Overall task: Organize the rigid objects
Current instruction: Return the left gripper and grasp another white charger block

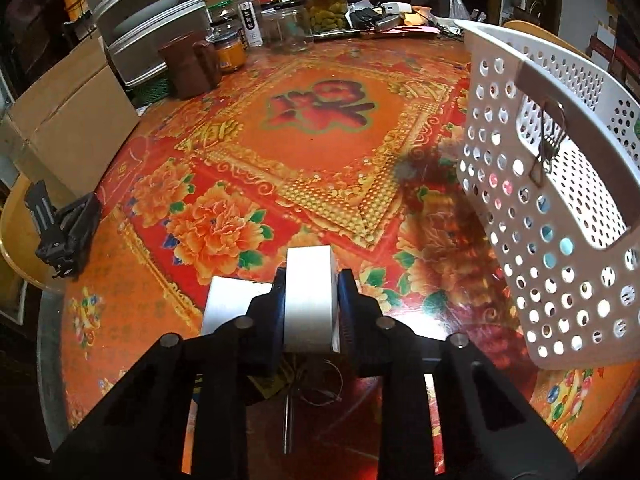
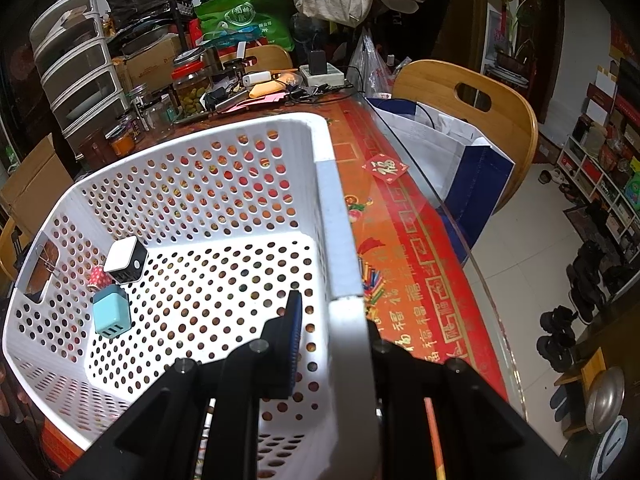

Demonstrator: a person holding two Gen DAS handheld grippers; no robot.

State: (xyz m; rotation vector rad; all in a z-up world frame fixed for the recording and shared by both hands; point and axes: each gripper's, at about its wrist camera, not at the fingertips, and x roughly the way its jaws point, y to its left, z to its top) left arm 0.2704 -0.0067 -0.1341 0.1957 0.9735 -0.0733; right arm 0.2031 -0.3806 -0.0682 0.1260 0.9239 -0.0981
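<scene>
My left gripper (image 1: pixel 312 284) is low over the red flowered tablecloth (image 1: pixel 320 128), shut on a white rectangular block (image 1: pixel 310 308) that stands on edge between its pads. A second white block (image 1: pixel 230 304) lies flat just to its left. The white perforated basket (image 1: pixel 560 208) is at the right and looks tilted. My right gripper (image 2: pixel 334 324) is shut on the basket's rim (image 2: pixel 340 240), one finger (image 2: pixel 290 332) inside the wall, the other hidden behind it. Inside the basket lie a white-and-black charger cube (image 2: pixel 124 260), a teal charger cube (image 2: pixel 112 314) and a small red dotted item (image 2: pixel 98 276).
Jars (image 1: pixel 324 8), a brown pot (image 1: pixel 186 64), plastic drawers (image 1: pixel 148 16) and a cardboard box (image 1: pixel 72 120) line the far and left sides. A black device (image 1: pixel 60 232) sits at the left table edge. A binder clip (image 1: pixel 548 152) hangs on the basket handle. A wooden chair (image 2: pixel 472 120) stands beyond the glass table edge.
</scene>
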